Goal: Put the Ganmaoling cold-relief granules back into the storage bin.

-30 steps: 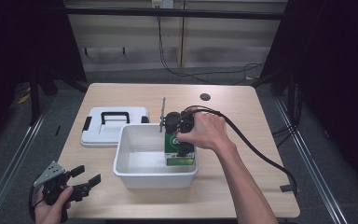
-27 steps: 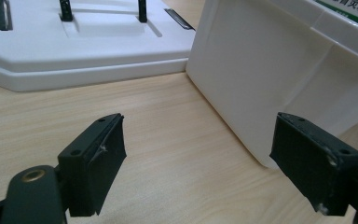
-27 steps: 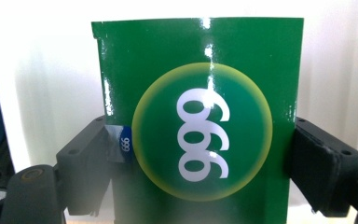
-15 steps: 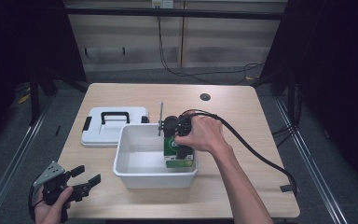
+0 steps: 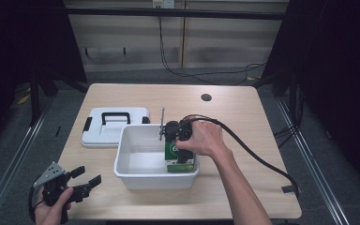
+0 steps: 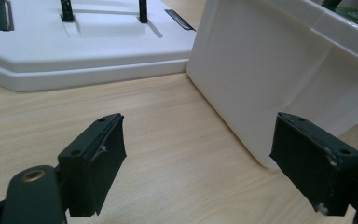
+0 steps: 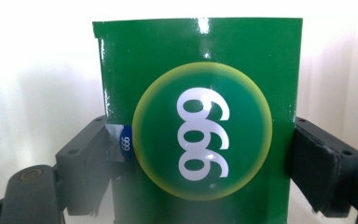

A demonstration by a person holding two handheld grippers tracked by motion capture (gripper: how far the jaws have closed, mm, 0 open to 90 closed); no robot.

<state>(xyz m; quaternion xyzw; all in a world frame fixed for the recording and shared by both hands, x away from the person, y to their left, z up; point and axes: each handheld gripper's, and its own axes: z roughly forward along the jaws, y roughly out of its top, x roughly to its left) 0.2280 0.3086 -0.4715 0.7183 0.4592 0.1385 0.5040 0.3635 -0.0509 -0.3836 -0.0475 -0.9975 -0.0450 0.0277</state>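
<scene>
Lowered slightly from its position a second ago, the right gripper (image 5: 180,151) now holds the green box (image 5: 180,154) deeper inside the white bin (image 5: 136,174), against the bin's right-hand wall; the left gripper (image 5: 77,183) rests unchanged at the table's (image 5: 243,117) near-left corner. The white lid (image 5: 115,127), with its black handle, lies flat on the table, touching or just beside the bin's far-left side.

Jaw state. The right jaws are clamped on the two side faces of the box, as the right gripper view shows. The left jaws stand wide apart and empty above the bare tabletop, close to the bin's outer wall.

Risk. The box appears glossy and is held by its sides alone; if the grip loosens early it could slip and tip over in the bin. The jaws may also catch the bin wall when they spread, since the box sits near it.

Views compared. The right gripper view reveals the box face (image 7: 200,121), a yellow-rimmed disc printed "999", and pad contact; the high view places box, bin and lid. The left gripper view shows the bin's outer wall (image 6: 261,70) and the lid's edge (image 6: 84,56).
</scene>
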